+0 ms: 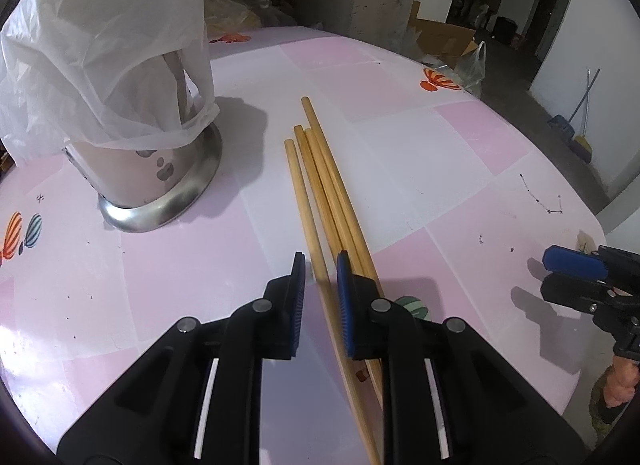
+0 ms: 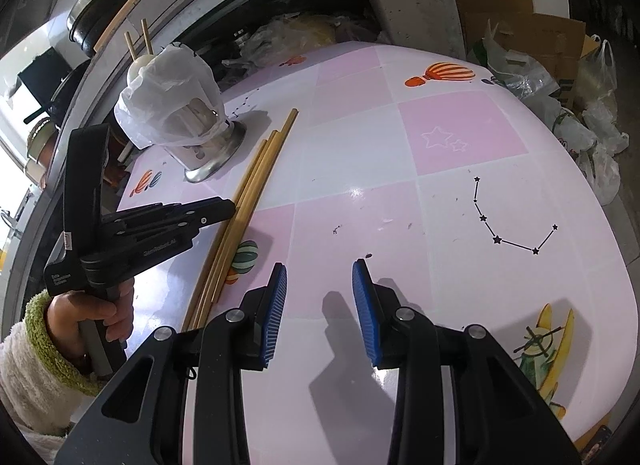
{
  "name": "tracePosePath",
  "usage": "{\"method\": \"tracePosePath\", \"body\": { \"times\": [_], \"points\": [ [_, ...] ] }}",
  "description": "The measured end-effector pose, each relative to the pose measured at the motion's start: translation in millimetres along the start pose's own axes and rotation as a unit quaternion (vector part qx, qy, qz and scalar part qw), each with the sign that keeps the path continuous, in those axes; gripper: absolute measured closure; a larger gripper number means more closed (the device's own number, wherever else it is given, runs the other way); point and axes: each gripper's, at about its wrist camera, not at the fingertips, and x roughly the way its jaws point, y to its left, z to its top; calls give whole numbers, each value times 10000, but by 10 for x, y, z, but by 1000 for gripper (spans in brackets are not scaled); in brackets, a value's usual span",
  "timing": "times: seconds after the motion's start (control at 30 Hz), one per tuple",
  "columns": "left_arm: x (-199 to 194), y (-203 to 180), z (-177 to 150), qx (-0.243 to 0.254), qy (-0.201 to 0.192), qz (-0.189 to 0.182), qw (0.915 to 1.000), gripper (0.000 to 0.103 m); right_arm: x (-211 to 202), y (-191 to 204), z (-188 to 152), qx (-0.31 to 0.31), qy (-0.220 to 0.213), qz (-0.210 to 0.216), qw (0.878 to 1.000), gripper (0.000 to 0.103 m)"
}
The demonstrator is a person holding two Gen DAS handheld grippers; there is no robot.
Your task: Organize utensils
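Several long wooden chopsticks (image 1: 320, 181) lie side by side on the pink checked table (image 1: 440, 169); they also show in the right wrist view (image 2: 256, 181). A steel utensil holder (image 1: 160, 181) stands at the left, draped with a white plastic bag (image 1: 100, 45); in the right wrist view the holder (image 2: 208, 149) has two chopsticks sticking out of its top. My left gripper (image 1: 320, 265) is open, its jaws straddling the leftmost chopstick, low over the table. My right gripper (image 2: 319, 269) is open and empty over bare table, to the right of the chopsticks.
The right gripper shows at the right edge of the left wrist view (image 1: 576, 265). The table's far edge drops off to cardboard boxes (image 2: 520, 33) and plastic bags (image 2: 592, 113). A counter with pots (image 2: 100, 9) runs along the left.
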Motion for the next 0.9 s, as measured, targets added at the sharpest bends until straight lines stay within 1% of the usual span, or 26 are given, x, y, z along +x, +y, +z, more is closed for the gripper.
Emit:
{"method": "tracePosePath", "body": {
  "times": [0.07,0.1,0.2,0.4,0.57,0.63,0.7,0.73,0.9],
  "points": [
    [-7,-4,-22,11,15,91,10000,94,-20,-1,-4,1,-29,-8,10000,69],
    [6,9,-34,-11,85,93,9999,96,-37,-1,-1,6,-47,-13,10000,69],
    [-14,59,-101,-127,106,68,9998,97,-80,5,6,1,-89,-26,10000,69],
    [-178,164,-350,-321,244,66,9992,98,-108,63,1,-71,-99,-17,9999,69],
    [-368,228,-632,-404,474,-25,9981,98,-118,146,-13,-167,-93,25,9998,69],
    [-397,219,-685,-415,606,-83,9973,98,-111,175,-13,-197,-81,43,9998,69],
    [-406,238,-695,-454,701,-151,9964,98,-109,209,-12,-237,-86,65,9997,69],
    [-411,256,-682,-488,684,-221,9962,98,-108,223,-13,-251,-88,71,9996,69],
    [-364,302,-408,-527,450,-292,9972,93,-122,246,-24,-273,-77,59,9996,69]
  ]
}}
